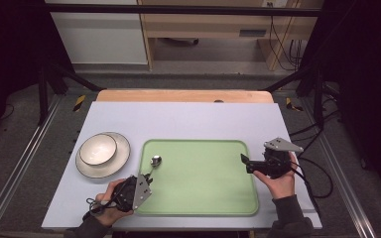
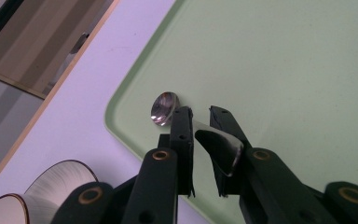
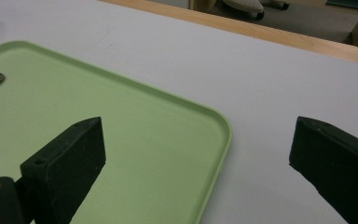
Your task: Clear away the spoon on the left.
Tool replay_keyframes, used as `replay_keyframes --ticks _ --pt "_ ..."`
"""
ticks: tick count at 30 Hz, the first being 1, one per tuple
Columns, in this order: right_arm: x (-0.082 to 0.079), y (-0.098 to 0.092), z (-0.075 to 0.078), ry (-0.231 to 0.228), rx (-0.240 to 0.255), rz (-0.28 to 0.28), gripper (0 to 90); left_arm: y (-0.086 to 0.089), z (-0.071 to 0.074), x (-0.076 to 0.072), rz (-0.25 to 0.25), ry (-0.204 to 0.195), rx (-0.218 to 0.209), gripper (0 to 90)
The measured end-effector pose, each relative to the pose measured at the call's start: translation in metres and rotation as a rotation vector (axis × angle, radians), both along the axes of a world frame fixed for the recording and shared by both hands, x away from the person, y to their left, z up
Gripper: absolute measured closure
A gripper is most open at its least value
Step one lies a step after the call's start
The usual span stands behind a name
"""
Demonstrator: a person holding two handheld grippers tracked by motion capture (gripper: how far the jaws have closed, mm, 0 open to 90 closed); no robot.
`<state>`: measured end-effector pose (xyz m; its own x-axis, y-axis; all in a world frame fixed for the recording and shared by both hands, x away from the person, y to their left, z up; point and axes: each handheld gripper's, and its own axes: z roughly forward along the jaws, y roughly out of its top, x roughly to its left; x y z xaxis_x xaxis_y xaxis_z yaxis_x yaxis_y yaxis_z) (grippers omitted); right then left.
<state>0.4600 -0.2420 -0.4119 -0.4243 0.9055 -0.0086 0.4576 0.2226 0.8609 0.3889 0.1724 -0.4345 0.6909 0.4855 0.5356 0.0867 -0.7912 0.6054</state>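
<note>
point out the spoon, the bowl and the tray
spoon (image 2: 164, 108), left gripper view, on its shiny head
bowl (image 1: 97, 148), high view, on its inside
tray (image 3: 226, 128), right gripper view, on its raised rim at the corner

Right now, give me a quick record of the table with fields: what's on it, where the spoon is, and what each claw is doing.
surface: pale lavender mat over a wooden table
tray: flat light green plastic tray, centre
dishes: white bowl with a dark rim sitting on a cream plate, left of the tray
spoon: shiny metal spoon, its bowl over the tray's left corner
left claw: jaws closed on the spoon handle
right claw: jaws wide apart, nothing between them, at the tray's right edge
</note>
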Motion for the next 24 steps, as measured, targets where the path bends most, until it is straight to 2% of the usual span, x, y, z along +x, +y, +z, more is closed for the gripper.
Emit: replay_keyframes --ticks 13,24 --pt "0.0001 -0.0001 0.0001 0.0 0.002 0.002 3.8 -0.0029 -0.0024 -0.0007 -0.026 0.002 0.021 74.9" --pt "0.0 0.0 0.0001 0.002 0.0 0.002 3.8 -0.0034 -0.0039 0.0009 -0.028 0.015 0.034 63.8"
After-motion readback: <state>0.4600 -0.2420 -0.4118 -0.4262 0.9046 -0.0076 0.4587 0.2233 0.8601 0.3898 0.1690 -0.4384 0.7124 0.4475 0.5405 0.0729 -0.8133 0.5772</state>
